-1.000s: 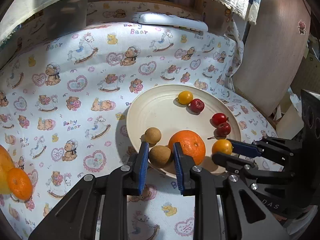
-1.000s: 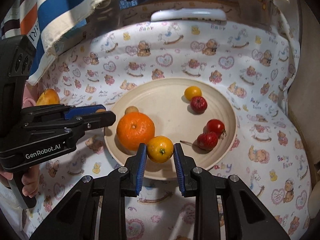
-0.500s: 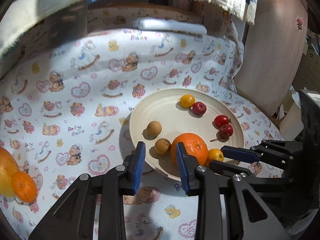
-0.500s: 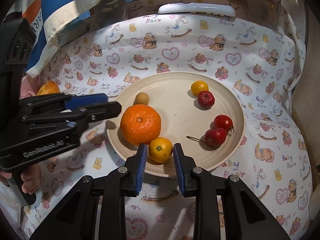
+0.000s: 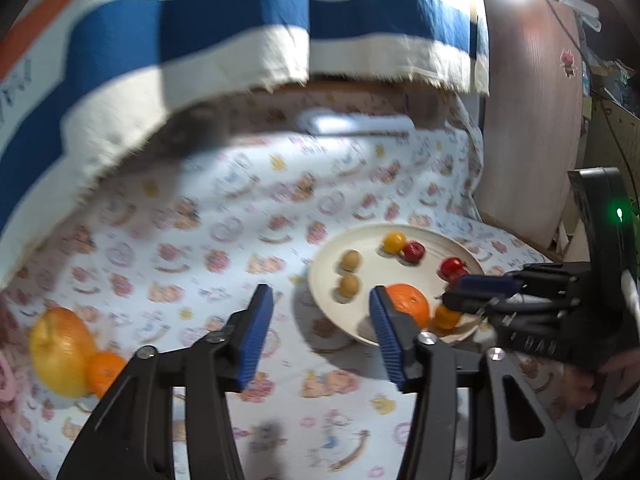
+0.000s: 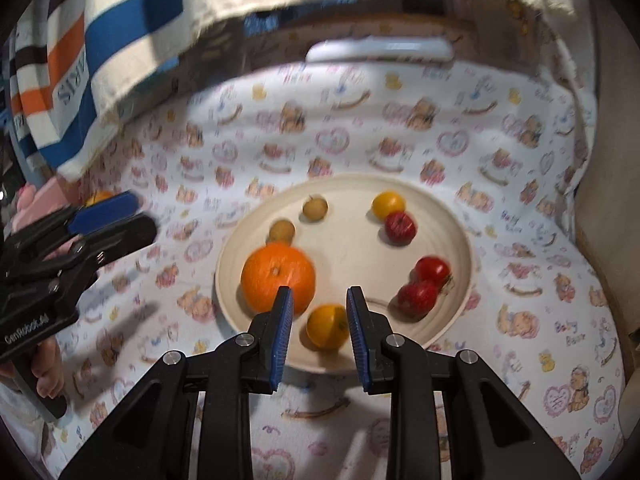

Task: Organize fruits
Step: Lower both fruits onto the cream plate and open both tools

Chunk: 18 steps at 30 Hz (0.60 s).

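A cream plate [image 5: 320, 280] [image 6: 352, 240] on the bear-print cloth holds a big orange [image 5: 408, 304] [image 6: 278, 276], two small brown fruits [image 5: 348, 285] [image 6: 282, 231], a yellow tomato [image 6: 388, 205] and red tomatoes [image 6: 432, 270]. My left gripper [image 5: 320, 300] [image 6: 140, 216] hovers left of the plate. Its jaws are opening, with nothing between them. My right gripper [image 6: 320, 296] [image 5: 454, 291] is at the plate's near rim, shut on a small orange [image 6: 326, 326] [image 5: 444, 316] that sits low over the plate.
A large yellow-orange fruit [image 5: 60, 352] and a small orange [image 5: 104, 372] lie on the cloth far left. A white bar-shaped object [image 5: 360, 124] lies at the back. A striped towel [image 5: 200, 40] hangs overhead. A wooden panel [image 5: 532, 120] stands right of the plate.
My left gripper let go of the brown fruit, which stays on the plate, spread its jaws and drew back to the left. The right gripper kept its place with the small orange.
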{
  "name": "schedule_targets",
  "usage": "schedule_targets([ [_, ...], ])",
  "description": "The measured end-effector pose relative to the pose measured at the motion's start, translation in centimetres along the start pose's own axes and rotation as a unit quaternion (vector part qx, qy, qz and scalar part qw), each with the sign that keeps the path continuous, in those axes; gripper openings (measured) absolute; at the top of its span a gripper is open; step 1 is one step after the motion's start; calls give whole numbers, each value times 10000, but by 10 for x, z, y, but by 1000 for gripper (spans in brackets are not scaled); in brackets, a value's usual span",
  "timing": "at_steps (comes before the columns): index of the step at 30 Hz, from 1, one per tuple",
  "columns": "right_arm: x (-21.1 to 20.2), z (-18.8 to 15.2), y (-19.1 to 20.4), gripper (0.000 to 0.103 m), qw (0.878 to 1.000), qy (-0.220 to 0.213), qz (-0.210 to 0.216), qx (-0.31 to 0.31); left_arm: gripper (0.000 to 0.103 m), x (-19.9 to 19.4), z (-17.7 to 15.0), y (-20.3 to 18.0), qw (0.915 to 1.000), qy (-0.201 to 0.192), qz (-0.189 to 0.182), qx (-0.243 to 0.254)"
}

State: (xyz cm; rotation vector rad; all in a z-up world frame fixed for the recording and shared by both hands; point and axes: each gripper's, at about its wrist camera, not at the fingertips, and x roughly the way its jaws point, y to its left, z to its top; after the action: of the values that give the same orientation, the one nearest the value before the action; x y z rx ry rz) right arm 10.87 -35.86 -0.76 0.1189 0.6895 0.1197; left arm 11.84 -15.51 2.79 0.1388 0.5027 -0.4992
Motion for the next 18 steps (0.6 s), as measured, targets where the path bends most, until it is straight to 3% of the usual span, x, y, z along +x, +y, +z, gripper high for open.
schedule_targets([
  [2, -8, 2, -5, 48, 9994, -263, -203, 103, 63, -10, -1, 5, 9998, -120, 178, -3],
  [3, -14, 3, -9, 66, 9984, -469, -274, 179, 65, -15, -1, 8, 9995, -210, 226, -4],
  [8, -36, 7, -10, 70, 9914, -1150, -597, 151, 83, -50, -6, 20, 9949, -853, 538, 97],
  [9, -39, 7, -10, 73, 9897, -1282, -613, 148, 84, -56, -7, 22, 9933, -995, 581, 98],
  [11, -46, 7, -10, 87, 9863, -1531, -593, 179, 84, -69, -11, 28, 9890, -1322, 646, 123],
  [16, -62, 9, -7, 91, 9755, -2070, -746, 96, 86, -90, -21, 38, 9779, -1919, 821, 119],
  [18, -71, 8, -7, 103, 9689, -2329, -828, 77, 99, -94, -23, 42, 9746, -2105, 769, -10],
])
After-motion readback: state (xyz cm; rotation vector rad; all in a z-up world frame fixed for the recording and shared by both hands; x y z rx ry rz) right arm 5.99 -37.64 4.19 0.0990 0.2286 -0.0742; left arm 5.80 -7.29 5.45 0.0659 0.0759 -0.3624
